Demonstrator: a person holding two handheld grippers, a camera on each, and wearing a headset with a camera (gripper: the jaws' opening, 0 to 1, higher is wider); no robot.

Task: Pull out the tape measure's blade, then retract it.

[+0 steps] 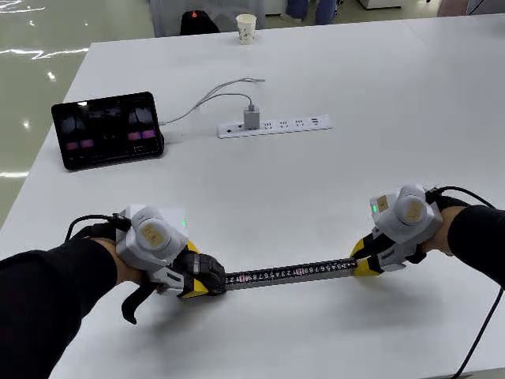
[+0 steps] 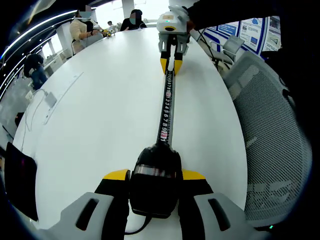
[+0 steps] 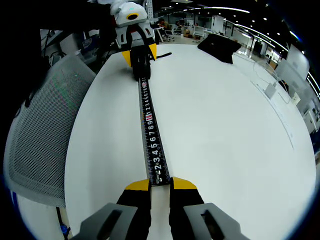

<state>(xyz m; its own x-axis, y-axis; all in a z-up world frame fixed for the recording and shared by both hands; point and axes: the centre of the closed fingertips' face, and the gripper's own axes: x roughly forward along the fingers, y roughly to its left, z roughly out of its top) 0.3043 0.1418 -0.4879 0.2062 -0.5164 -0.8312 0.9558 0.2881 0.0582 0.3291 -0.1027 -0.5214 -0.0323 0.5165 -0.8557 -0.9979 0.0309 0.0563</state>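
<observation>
Left tool [image 2: 155,176] clamps the tape measure case [image 1: 208,273]. Right tool [image 1: 364,264] pinches the tip of the blade [image 1: 292,273], which stretches straight between them along the surface [image 1: 316,181].

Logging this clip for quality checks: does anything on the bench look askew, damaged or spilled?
Nothing stands out. The left gripper clamps the tape measure, and its blade runs straight and unkinked along the table to the right gripper. The paper cup at the far edge stands upright, nothing spilled.
</observation>
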